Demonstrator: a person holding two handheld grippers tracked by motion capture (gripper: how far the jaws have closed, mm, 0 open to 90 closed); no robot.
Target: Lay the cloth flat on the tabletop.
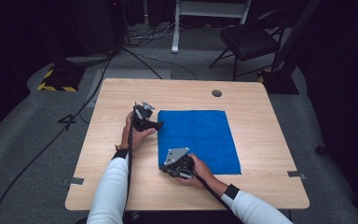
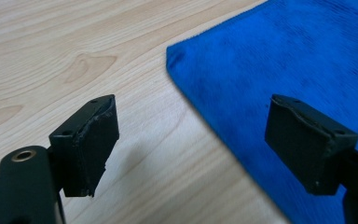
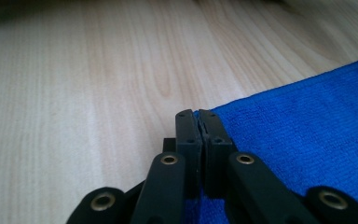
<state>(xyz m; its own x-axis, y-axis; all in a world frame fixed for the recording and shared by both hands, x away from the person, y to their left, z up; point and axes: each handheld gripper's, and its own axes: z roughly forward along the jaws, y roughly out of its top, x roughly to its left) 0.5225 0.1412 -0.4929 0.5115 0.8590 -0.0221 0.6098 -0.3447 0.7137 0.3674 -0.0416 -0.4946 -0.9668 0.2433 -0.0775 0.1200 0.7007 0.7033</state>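
Observation:
A blue cloth (image 1: 200, 135) lies flat on the wooden table (image 1: 116, 186), right of its middle. My right gripper (image 1: 164, 169) lies low at the cloth's near left corner. In the right gripper view its jaws (image 3: 198, 116) are pressed together with the corner of the blue cloth (image 3: 307, 135) pinched between them. My left gripper (image 1: 157, 124) is beside the cloth's far left corner. In the left gripper view it (image 2: 193, 121) stands open, with the edge of the blue cloth (image 2: 279, 56) running between the pads and nothing gripped.
A round cable hole (image 1: 216, 93) sits near the table's far edge. Bare wood runs left of the cloth. Beyond the table stand a black chair (image 1: 249, 39) and a white frame (image 1: 177, 28), with cables (image 1: 93, 88) across the floor.

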